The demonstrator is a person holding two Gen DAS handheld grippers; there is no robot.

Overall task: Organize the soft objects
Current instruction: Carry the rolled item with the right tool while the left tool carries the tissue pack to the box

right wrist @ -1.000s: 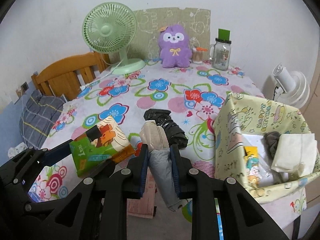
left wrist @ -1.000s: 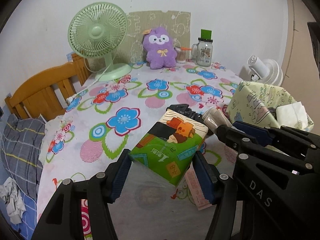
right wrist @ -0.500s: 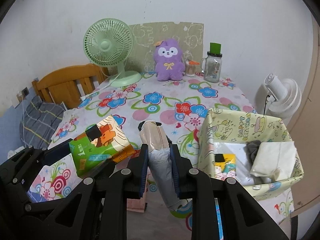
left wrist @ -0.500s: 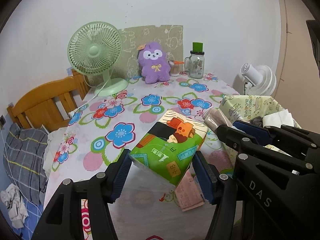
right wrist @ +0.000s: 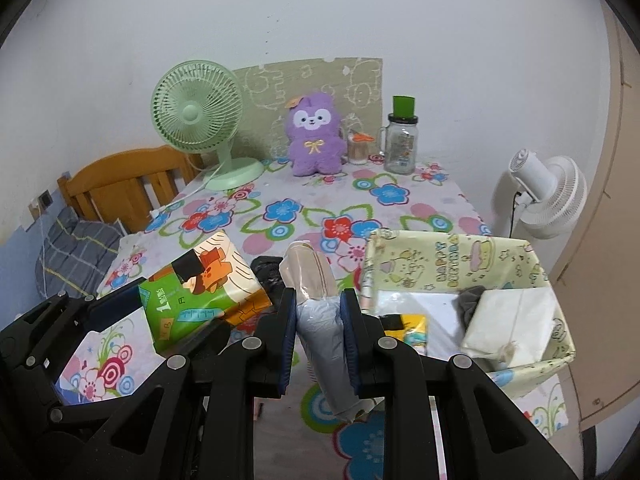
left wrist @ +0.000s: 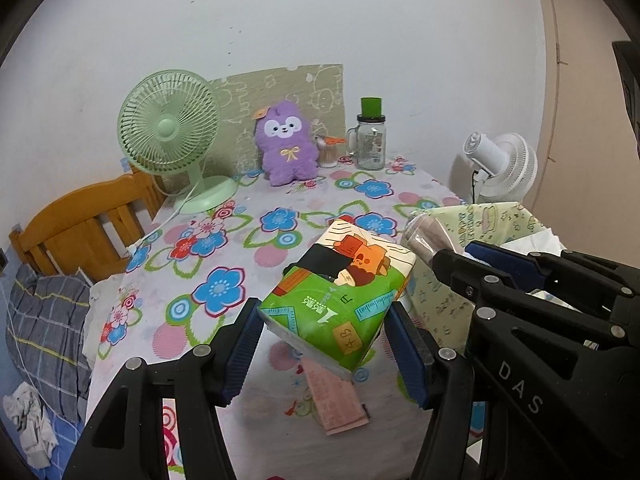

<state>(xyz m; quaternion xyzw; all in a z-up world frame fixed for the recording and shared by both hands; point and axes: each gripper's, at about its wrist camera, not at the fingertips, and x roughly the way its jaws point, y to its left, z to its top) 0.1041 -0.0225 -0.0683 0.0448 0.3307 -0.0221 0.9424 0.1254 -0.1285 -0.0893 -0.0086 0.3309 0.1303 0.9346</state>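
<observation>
I see the flowered table (right wrist: 404, 196) below, with the box (right wrist: 448, 252) at its right edge. My left gripper (left wrist: 324, 344) clamps the tissue pack (left wrist: 340, 300) above the table. My right gripper (right wrist: 319, 332) pinches a wrapped roll (right wrist: 316, 300), lifted beside the box.

White wall (right wrist: 440, 20), wooden chair (right wrist: 120, 184), standing fan (right wrist: 548, 196)

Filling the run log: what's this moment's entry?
left hand-held gripper: holds tissue pack | right hand-held gripper: holds bagged roll | bin: beside
</observation>
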